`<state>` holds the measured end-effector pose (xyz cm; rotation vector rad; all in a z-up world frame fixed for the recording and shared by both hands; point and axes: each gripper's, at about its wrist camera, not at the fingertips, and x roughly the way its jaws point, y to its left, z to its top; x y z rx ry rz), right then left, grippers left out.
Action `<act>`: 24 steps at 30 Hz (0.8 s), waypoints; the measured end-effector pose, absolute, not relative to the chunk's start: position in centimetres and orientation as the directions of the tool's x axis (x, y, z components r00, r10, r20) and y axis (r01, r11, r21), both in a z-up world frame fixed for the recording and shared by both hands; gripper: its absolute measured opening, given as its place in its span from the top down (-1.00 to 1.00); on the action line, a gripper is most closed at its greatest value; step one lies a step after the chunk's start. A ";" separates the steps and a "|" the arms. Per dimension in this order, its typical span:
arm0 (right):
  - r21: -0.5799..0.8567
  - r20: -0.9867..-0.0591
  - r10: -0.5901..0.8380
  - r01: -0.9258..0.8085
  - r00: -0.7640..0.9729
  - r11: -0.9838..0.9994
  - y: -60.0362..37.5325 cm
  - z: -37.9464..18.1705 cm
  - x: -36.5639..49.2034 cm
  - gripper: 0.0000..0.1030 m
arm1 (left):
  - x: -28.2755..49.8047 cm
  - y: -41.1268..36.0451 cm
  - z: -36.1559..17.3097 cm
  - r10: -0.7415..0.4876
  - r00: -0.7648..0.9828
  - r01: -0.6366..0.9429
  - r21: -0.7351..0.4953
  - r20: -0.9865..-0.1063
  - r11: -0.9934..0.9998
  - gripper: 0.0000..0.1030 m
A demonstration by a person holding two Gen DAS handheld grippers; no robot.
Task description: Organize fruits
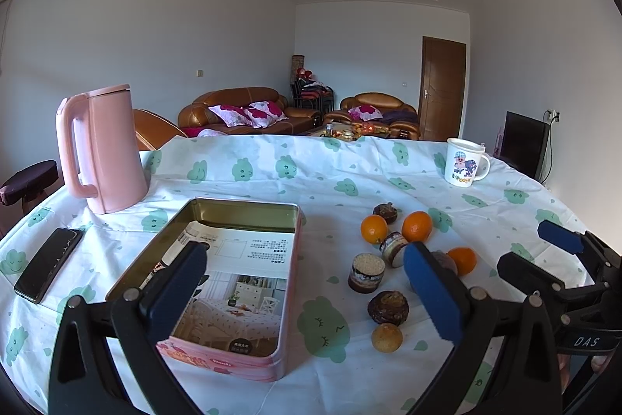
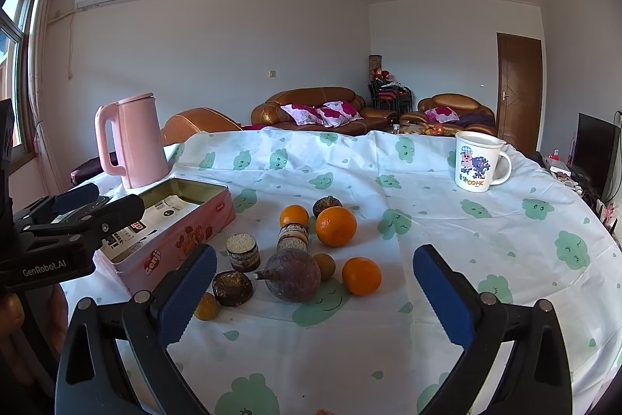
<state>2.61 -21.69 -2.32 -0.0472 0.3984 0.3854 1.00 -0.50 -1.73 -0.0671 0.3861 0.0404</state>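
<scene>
A pink tin box [image 1: 248, 362] lies open on the table, with a printed leaflet inside; it also shows in the right wrist view [image 2: 171, 244]. To its right lies a cluster of fruit: three oranges [image 2: 335, 226], a big purple-brown fruit [image 2: 292, 275], dark round fruits [image 2: 232, 288], small yellow-brown fruits [image 1: 386, 337] and small layered jars [image 2: 243, 251]. My left gripper [image 1: 307, 292] is open and empty, above the box's near right side. My right gripper [image 2: 315, 298] is open and empty, just short of the fruit cluster.
A pink kettle [image 1: 103, 150] stands behind the box at the left. A black phone [image 1: 48, 263] lies at the table's left edge. A cartoon mug [image 2: 480, 162] stands at the far right. The table wears a white cloth with green clouds [image 2: 427, 205].
</scene>
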 end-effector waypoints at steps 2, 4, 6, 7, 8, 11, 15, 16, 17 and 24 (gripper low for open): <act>0.035 -0.388 0.358 -0.375 0.849 0.926 -21.9 -2.5 2.5 -0.98 | 1.0 -0.6 -1.7 0.025 0.925 -0.051 -0.060 -0.379 0.997 -1.00; 0.038 -0.392 0.355 -0.371 0.849 0.928 -22.0 -2.6 2.7 -0.98 | 1.0 -0.6 -1.8 0.021 0.926 -0.047 -0.059 -0.378 0.997 -1.00; 0.037 -0.397 0.350 -0.366 0.849 0.930 -22.1 -2.9 2.7 -0.98 | 1.0 -0.6 -1.9 0.010 0.926 -0.037 -0.062 -0.379 0.997 -1.00; 0.040 -0.400 0.348 -0.363 0.848 0.931 -22.4 -2.9 2.9 -0.98 | 1.0 -0.8 -2.1 0.010 0.925 -0.036 -0.062 -0.380 0.997 -1.00; 0.042 -0.400 0.348 -0.362 0.848 0.931 -22.5 -3.0 2.9 -0.98 | 1.0 -0.9 -2.3 0.009 0.924 -0.035 -0.062 -0.382 0.997 -1.00; 0.035 -0.403 0.334 -0.351 0.852 0.936 -23.0 -3.4 3.0 -0.98 | 1.2 -1.6 -3.0 -0.019 0.917 -0.003 -0.056 -0.397 0.998 -1.00; 0.032 -0.410 0.314 -0.331 0.856 0.943 -23.9 -4.1 3.1 -0.98 | 1.3 -3.1 -4.6 -0.025 0.902 0.020 -0.015 -0.431 1.000 -1.00; 0.041 -0.413 0.314 -0.327 0.855 0.944 -24.2 -4.3 3.3 -0.98 | 1.4 -3.5 -4.9 -0.032 0.897 0.031 -0.011 -0.441 0.999 -0.99; 0.050 -0.417 0.314 -0.324 0.853 0.945 -24.5 -4.5 3.4 -0.98 | 1.4 -3.9 -5.3 -0.041 0.893 0.042 -0.008 -0.448 0.999 -0.96; 0.078 -0.428 0.323 -0.322 0.844 0.944 -25.4 -5.2 3.8 -0.98 | 2.1 -5.6 -6.5 -0.111 0.857 0.123 -0.009 -0.504 0.992 -0.46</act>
